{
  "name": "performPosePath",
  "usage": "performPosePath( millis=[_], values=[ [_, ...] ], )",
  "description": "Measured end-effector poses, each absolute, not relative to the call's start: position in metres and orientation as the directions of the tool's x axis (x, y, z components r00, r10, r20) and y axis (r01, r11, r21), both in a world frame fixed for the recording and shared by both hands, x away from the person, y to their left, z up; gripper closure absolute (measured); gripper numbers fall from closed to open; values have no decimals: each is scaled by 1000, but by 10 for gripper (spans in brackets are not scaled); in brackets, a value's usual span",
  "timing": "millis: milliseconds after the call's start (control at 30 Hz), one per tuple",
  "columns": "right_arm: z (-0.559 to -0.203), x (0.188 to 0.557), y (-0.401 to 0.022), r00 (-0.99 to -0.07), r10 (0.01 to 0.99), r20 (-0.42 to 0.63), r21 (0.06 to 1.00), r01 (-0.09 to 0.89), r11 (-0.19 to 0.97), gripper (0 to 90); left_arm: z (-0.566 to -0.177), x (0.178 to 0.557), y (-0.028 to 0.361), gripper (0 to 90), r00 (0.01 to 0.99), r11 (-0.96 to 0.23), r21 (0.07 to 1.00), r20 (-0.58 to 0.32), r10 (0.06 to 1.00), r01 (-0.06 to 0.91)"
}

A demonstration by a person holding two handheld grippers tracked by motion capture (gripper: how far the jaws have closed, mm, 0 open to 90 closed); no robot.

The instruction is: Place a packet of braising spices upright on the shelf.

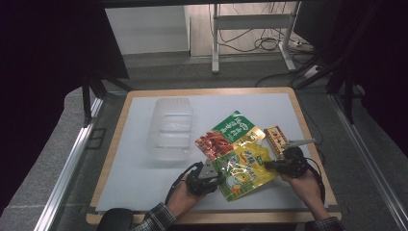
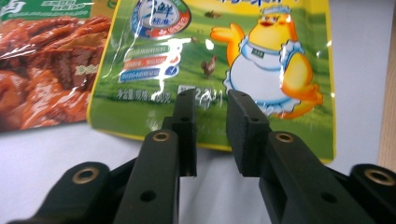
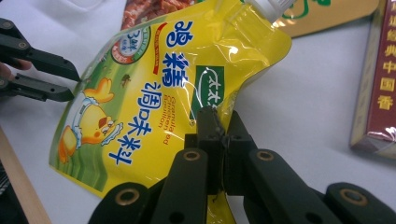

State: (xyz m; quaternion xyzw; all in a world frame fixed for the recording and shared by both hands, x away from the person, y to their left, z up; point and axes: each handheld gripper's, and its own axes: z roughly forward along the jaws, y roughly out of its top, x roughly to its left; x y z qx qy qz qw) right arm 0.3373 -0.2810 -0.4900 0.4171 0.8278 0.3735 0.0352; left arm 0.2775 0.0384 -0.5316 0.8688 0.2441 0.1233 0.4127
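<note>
Right tongs: shut tight on the side edge of the yellow bag. I can see the shiny edge pinched flat between my two black jaws.
Left tongs: open a little. Nothing is pinched in them. The jaws hang just above the bottom part of the yellow bag, near the picture of the fat chick.
Both tongs from above: my left tongs sit at the bag's left bottom corner, and my right tongs sit at its right side. The yellow bag lies between them.
Where the bag is: on the white table, near my edge. It lies tilted, with its long way running from my left tongs up toward the white cap at the far end.
What it touches: the bag's top lies partly over a red and green bag. A small brown box lies just beside my right tongs.
Farther off: a clear plastic box stands well apart, up and to the left.
Who is nearer: my right tongs have the bag. My left tongs are right over it but have no hold.
What matters next, I think: the clear box is on the left, so the bag must go that way, long end first.
</note>
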Motion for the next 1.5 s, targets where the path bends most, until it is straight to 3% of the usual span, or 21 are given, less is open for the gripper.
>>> performPosePath(
  millis=[567, 767, 833, 1033, 1500],
  values=[
    [-464, 333, -273, -699, 675, 236, 699, 604, 382, 883, -521, 259, 73, 528, 821, -479, 802, -25, 570, 357],
    [-454, 333, -270, -711, 654, 258, 716, 595, 364, 884, -523, 252, 81, 370, 809, -476, 802, -16, 588, 362],
    [-448, 333, -266, -719, 646, 255, 724, 585, 366, 884, -524, 252, 82, 244, 807, -482, 798, -10, 590, 362],
    [-434, 331, -259, -749, 606, 266, 738, 563, 372, 885, -523, 250, 84, 95, 803, -466, 813, -4, 596, 350],
    [-402, 328, -237, -805, 559, 200, 755, 490, 436, 887, -525, 249, 81, 12, 806, -497, 804, 39, 590, 325]
  ],
)
